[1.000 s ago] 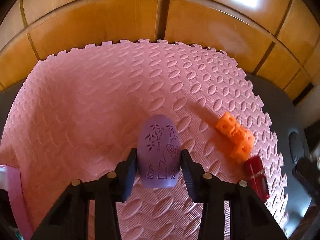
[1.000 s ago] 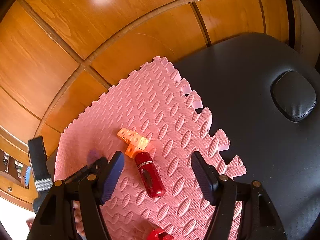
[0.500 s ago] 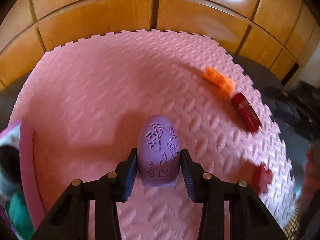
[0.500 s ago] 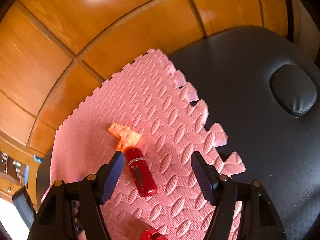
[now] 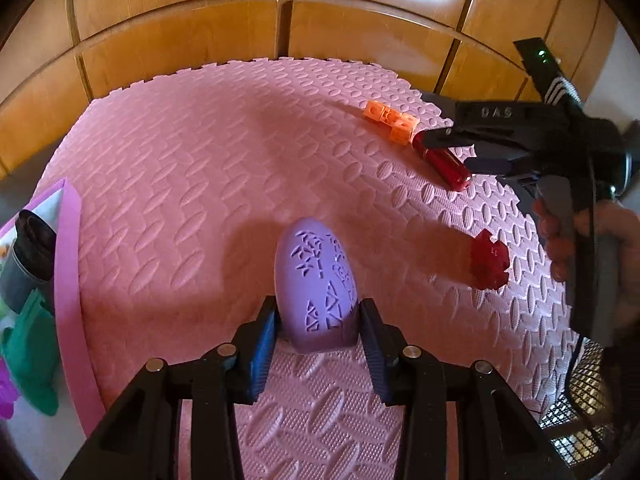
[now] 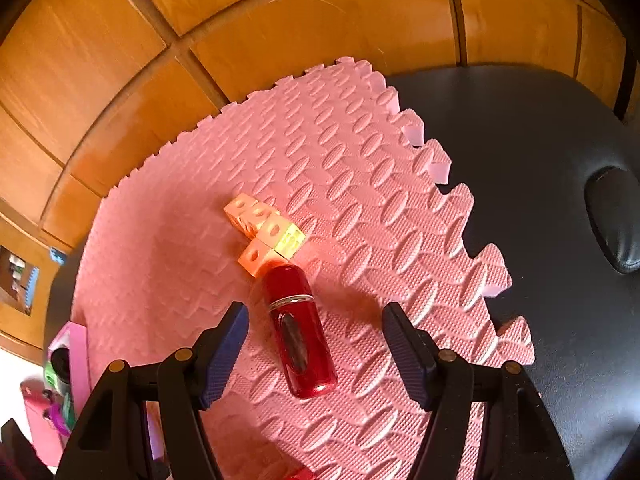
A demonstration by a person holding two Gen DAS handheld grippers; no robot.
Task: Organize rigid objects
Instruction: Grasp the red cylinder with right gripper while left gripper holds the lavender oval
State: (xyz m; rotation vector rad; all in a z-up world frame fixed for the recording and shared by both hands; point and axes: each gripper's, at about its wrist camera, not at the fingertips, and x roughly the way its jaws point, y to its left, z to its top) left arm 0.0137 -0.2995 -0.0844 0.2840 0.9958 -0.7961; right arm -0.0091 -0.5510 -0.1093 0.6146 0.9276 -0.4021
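My left gripper is shut on a purple egg-shaped shell with cut-out patterns, held upright above the pink foam mat. In the right wrist view my right gripper stands open, and a red bottle lies on the mat between and below its fingers, untouched. Orange linked cubes lie against the bottle's far end. The left wrist view shows the right gripper over the red bottle, the orange cubes beyond it, and a red gear-shaped piece lying nearer.
A pink-rimmed tray at the mat's left edge holds a black cup and a green item. Wooden panelling stands behind the mat. Black padded upholstery lies to the mat's right. A hand grips the right tool.
My left gripper has carried the purple shell sideways, bringing the tray into view at left. The right gripper has come down closer over the red bottle and rolled a little.
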